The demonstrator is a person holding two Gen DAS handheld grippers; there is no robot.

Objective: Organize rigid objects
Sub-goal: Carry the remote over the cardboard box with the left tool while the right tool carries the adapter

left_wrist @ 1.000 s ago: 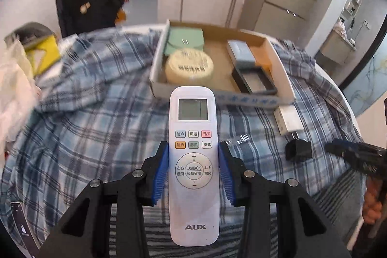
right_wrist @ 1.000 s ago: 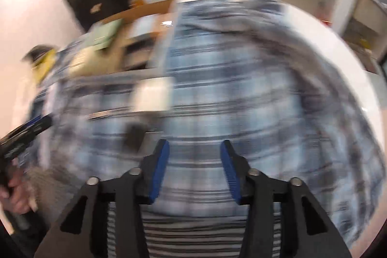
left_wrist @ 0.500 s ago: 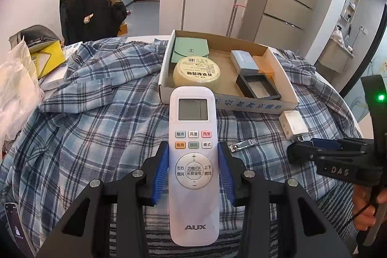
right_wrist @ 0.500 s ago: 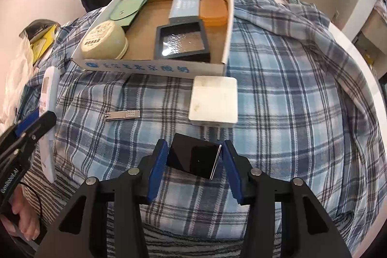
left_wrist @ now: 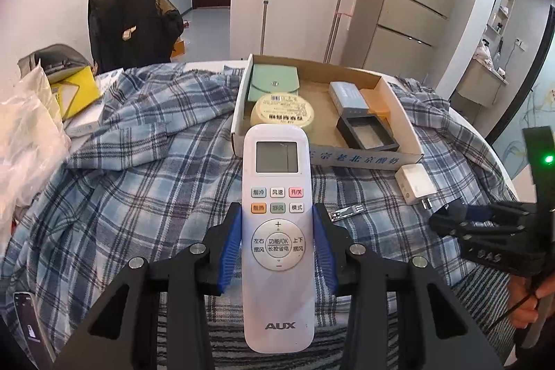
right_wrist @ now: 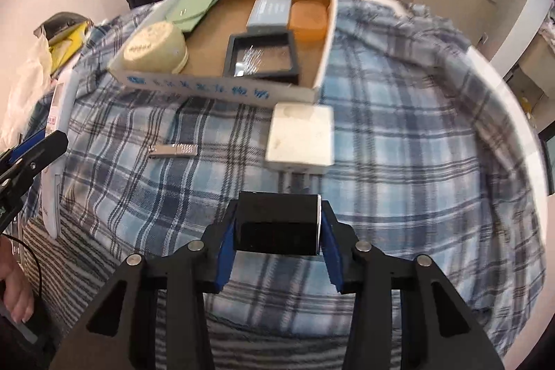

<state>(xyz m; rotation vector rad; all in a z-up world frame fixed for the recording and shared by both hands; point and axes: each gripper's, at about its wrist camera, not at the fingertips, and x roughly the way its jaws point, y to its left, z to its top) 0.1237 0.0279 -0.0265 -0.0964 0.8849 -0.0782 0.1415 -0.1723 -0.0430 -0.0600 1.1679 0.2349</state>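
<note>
A clear crinkled plastic bag (left_wrist: 27, 141) lies at the far left edge of the table, beside a flat yellow box (left_wrist: 74, 92), and a blue-and-white plaid cloth (left_wrist: 131, 182) covers the tabletop from there across to the right. The left gripper (left_wrist: 277, 243) has its blue pads pressed against both long sides of a white AUX air-conditioner remote control (left_wrist: 277, 241), which it grips about midway, screen end pointing away from the camera toward the tray. Beyond the remote sits a shallow brown cardboard tray with blue lettering on its front wall (left_wrist: 364, 158); in it, from left to right, lie a pale green snap pouch (left_wrist: 274, 84), a round cream tin with a printed label (left_wrist: 282, 113), a grey-blue rectangular box (left_wrist: 347, 96) with a black frame box with a clear window (left_wrist: 367, 132) in front of it, and an orange rounded case (right_wrist: 308, 19) at the tray's right end. On the cloth just in front of the tray lies a small silver nail clipper (left_wrist: 347, 212), and to its right a white square plug-in charger (left_wrist: 414, 179), prongs facing the near side. Farthest right, the right gripper (right_wrist: 277, 240) has just closed its jaws, and its blue pads now clamp both ends of a small glossy black rectangular block (right_wrist: 277, 224), just in front of the charger, near the cloth.
</note>
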